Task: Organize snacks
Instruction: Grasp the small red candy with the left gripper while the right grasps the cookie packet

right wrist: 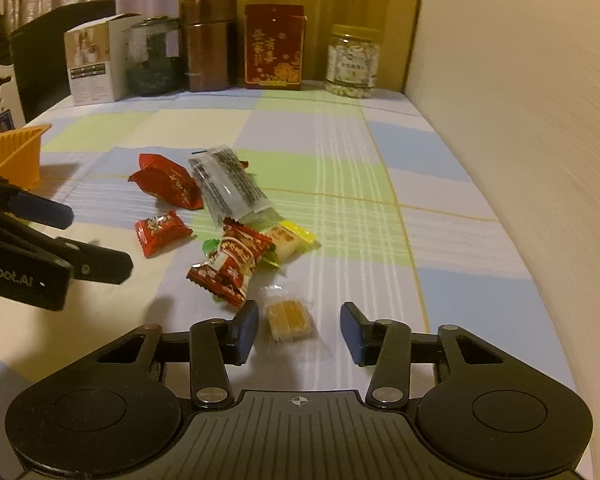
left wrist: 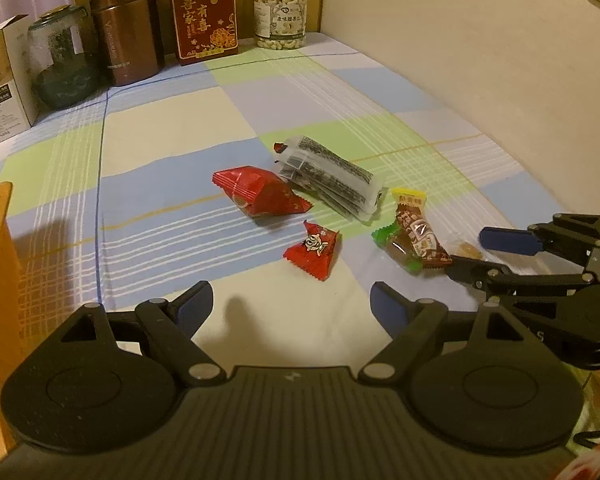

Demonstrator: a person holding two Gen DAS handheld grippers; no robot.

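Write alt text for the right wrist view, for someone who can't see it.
The open right gripper frames a clear-wrapped yellow candy on a checked tablecloth. Beyond lie more wrapped snacks, with the left gripper and an orange basket at left.

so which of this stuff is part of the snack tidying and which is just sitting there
For the job: big red packet, small red candy, seaweed pack, brown candies, clear-wrapped orange sweet, orange basket.
Just there: nut jar, red box, brown canister.
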